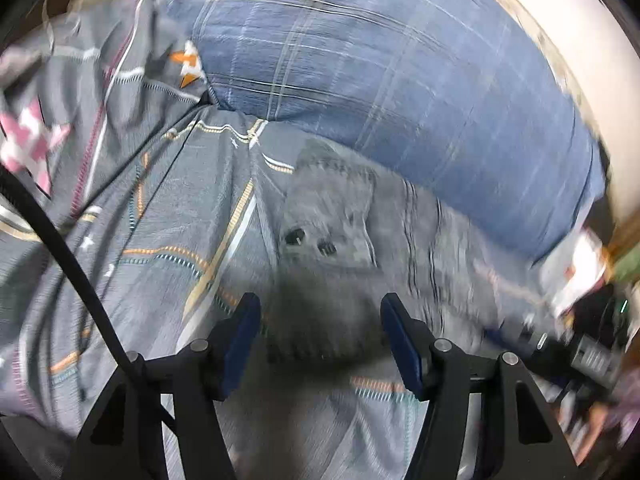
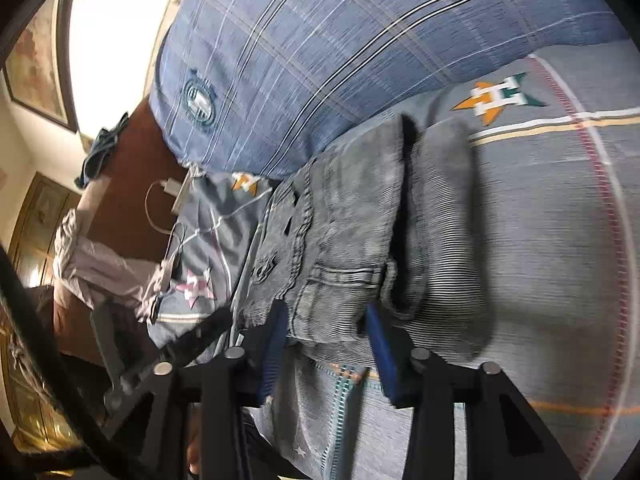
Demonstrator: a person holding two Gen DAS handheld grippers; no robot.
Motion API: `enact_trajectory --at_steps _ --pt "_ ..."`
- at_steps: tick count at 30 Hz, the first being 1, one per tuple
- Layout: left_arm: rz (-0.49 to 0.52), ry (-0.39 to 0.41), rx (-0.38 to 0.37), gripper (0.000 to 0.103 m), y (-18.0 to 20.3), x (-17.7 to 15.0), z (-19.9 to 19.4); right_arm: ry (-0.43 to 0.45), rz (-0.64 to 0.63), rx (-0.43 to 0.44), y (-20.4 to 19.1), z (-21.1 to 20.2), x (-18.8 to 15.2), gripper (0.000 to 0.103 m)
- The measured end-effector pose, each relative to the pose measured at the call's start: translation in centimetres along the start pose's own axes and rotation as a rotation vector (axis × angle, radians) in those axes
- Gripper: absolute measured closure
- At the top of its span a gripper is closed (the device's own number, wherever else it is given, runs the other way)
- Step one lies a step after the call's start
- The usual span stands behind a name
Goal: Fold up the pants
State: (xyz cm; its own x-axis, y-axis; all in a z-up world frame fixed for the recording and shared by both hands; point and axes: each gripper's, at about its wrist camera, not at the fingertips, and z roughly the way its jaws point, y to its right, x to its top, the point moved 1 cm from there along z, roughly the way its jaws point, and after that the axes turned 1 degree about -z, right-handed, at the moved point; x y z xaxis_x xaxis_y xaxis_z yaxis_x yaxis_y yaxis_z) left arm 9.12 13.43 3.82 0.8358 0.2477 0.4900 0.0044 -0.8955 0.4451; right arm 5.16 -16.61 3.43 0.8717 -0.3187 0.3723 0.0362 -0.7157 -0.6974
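The pants (image 2: 352, 216) are grey washed denim, already doubled into a thick bundle, lying on the bed cover (image 2: 560, 240) — center of the right wrist view, running from the upper middle down toward the jaws. In the left wrist view the same pants (image 1: 360, 216) sit just below center, w/ two dark buttons or rivets showing; blur hides finer detail there.

We judge the fabric as fairly heavy and limp — stiff at the seams, waistband and pocket edge, floppy everywhere else. Not fragile, not slippery. Layers will slide on each other and sag if we lift from one point, so best hold is a seamed edge or a corner where several layers stack, one gripper at each end of that edge.

Right gripper (image 2: 328, 332): jaws partly spread, w/ the near edge of the bundle between them; we can't say for sure the pads are pressing yet. Left gripper (image 1: 320, 320): jaws spread wide, nothing pinched, the dark near end of the pants lying in the gap ahead.

Outward: a blue plaid pillow (image 2: 320, 40) lies just beyond the pants, filling the upper part of both views. At mid left of the right view, a white charger w/ cable (image 2: 172, 188) sits at the bed's edge.
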Motion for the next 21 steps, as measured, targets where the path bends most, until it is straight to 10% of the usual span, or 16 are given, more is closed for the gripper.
enact_trajectory --at_steps 9,21 --pt "-0.07 -0.099 -0.084 0.043 -1.4 -0.6 4.0 -0.06 0.042 -0.138 1.1 3.7 -0.7 0.079" --pt "0.245 -0.018 0.195 0.054 2.9 -3.1 5.3 -0.081 -0.07 -0.354 -0.6 5.0 -1.8 0.094"
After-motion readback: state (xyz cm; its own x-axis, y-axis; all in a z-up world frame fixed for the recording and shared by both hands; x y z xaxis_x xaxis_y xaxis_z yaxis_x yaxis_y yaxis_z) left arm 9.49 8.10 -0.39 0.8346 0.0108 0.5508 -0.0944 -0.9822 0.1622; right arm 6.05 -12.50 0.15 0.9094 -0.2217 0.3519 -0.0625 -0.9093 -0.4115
